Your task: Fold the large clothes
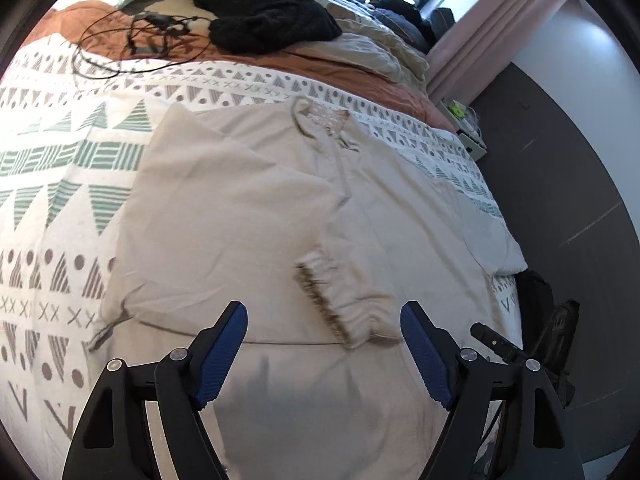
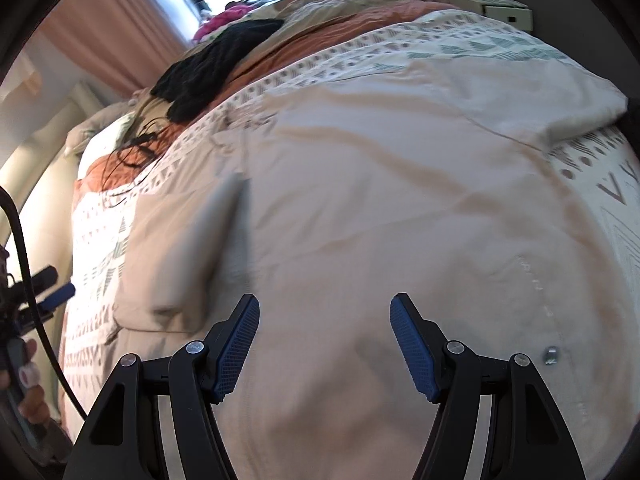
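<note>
A large beige tunic [image 1: 256, 208] lies spread flat on a bed's patterned quilt [image 1: 72, 152], its embroidered neckline [image 1: 322, 120] pointing toward the far end of the bed; one long sleeve is already laid inward across the body, its gathered cuff [image 1: 340, 300] resting near the garment's middle — the only fold the pictures show. The left gripper [image 1: 322, 334] hovers above the lower part of the cloth, fingers spread wide and grasping nothing; the right gripper [image 2: 324, 340] hangs over the same beige fabric [image 2: 380, 200] from the other side, likewise released and empty, and whether either touches the cloth cannot be told. By the look of it the work is at an early stage; the other sleeve, which appears to lie outward toward the bed's edge [image 2: 560, 96], is probably next, and the lengthwise and crosswise folds of the body are not yet done. Farther up the bed sit a black knitted garment [image 1: 264, 20] and a tangle of thin black cable [image 1: 132, 44] — both well apart from the tunic.
</note>
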A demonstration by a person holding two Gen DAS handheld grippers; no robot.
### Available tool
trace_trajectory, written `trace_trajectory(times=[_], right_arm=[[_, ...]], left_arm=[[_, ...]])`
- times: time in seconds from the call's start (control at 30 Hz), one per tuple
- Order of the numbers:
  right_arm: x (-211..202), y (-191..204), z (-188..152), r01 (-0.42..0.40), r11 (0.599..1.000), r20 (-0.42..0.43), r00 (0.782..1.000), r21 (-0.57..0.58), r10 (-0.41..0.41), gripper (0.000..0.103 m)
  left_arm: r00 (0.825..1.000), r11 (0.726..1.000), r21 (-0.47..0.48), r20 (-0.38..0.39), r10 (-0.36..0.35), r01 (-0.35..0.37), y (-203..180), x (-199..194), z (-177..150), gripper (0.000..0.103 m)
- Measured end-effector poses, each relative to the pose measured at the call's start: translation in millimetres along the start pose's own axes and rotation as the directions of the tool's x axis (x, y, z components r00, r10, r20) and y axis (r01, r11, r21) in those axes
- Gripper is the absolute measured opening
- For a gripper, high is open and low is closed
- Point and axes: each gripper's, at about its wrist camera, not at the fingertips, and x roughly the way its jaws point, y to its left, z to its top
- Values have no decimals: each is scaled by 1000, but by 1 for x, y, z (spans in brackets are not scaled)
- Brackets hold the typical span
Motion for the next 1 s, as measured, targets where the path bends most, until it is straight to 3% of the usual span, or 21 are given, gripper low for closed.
trace_trajectory(times=[0.17, 0.4, 0.5, 0.67, 0.73, 0.77, 0.8, 1.0], right_arm=[[17, 54, -6, -39, 993, -18, 999, -107, 37, 68], [50, 122, -18, -69, 967, -81, 995, -246, 51, 68], [70, 143, -26, -52, 951, -116, 993, -304, 17, 68], [98, 155, -43, 66, 920, -104, 988, -387, -115, 68], [101, 151, -45, 95, 915, -87, 986, -392, -139, 49], [100, 147, -44, 80, 920, -89, 988, -383, -123, 22], [99, 145, -43, 44, 929, -109, 990, -368, -90, 10], [64, 131, -20, 9, 938, -36, 999, -348, -22, 7]], left_arm=[[993, 990, -88, 42, 112, -108, 56, -28, -17, 80], [976, 968, -162, 76, 206, -192, 113, -61, -47, 80], [966, 954, -195, 75, 247, -229, 129, -70, -59, 80], [953, 938, -203, 64, 298, -280, 146, -74, -74, 80], [949, 935, -201, 63, 309, -291, 148, -73, -76, 79], [948, 936, -197, 65, 311, -293, 148, -72, -76, 78], [948, 936, -193, 67, 311, -294, 147, -70, -75, 76], [943, 937, -148, 60, 327, -315, 133, -53, -66, 56]])
